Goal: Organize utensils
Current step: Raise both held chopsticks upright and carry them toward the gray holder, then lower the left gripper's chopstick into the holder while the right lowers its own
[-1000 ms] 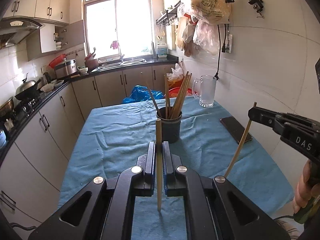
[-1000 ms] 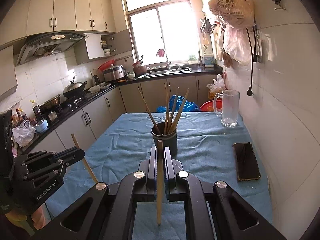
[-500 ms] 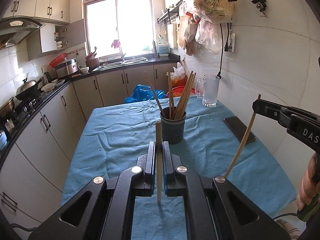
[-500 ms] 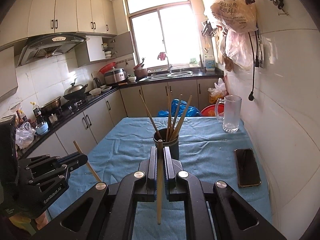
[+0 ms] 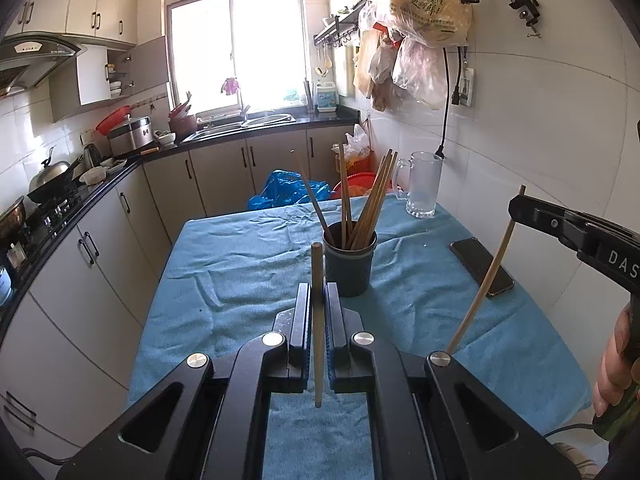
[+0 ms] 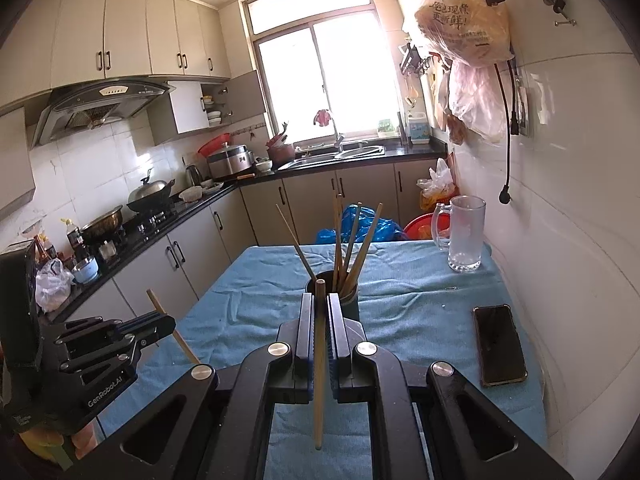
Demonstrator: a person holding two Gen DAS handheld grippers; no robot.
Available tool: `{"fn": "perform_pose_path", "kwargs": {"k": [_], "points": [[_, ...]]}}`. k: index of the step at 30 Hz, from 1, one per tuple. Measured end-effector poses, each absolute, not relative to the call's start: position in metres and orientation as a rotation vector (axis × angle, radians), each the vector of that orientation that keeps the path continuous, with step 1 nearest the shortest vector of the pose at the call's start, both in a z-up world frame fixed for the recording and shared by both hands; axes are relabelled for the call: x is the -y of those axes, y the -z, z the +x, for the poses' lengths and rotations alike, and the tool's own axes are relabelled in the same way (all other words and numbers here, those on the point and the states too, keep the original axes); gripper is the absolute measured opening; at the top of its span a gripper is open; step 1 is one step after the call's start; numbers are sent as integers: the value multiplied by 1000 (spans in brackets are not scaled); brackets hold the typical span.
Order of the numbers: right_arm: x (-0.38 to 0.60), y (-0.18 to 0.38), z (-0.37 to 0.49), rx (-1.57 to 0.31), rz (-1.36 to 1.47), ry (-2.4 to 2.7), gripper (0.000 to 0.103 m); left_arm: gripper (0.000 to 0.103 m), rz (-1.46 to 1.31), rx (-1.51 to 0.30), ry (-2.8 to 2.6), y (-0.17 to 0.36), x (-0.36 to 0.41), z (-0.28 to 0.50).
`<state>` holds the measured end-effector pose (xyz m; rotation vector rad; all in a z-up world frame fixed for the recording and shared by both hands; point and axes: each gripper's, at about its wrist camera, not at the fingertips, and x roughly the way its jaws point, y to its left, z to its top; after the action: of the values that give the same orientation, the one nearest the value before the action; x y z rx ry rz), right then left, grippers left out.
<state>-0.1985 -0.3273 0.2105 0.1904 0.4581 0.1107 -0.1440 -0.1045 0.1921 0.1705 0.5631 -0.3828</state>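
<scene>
On our blue-clothed table: dark cup mid-table, bristling with chopsticks; glass mug at the far wall; phone near it. Our left gripper clamps one upright chopstick; our right gripper clamps another.

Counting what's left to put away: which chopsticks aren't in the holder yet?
Two: one clamped in the left claw, one in the right claw. The other chopsticks stand in the dark holder.
</scene>
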Motion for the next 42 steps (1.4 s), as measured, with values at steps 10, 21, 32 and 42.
{"fn": "perform_pose_path", "kwargs": {"k": [10, 21, 32, 42], "points": [[336, -226, -183, -439, 215, -95, 6, 6, 154, -567, 420, -215, 107, -122], [351, -258, -154, -392, 264, -85, 6, 6, 81, -531, 480, -255, 109, -89], [365, -282, -104, -335, 325, -90, 6, 6, 36, -455, 511, -296, 128, -46], [370, -285, -59, -296, 342, -56, 6, 6, 31, -418, 541, -303, 161, 1]]}}
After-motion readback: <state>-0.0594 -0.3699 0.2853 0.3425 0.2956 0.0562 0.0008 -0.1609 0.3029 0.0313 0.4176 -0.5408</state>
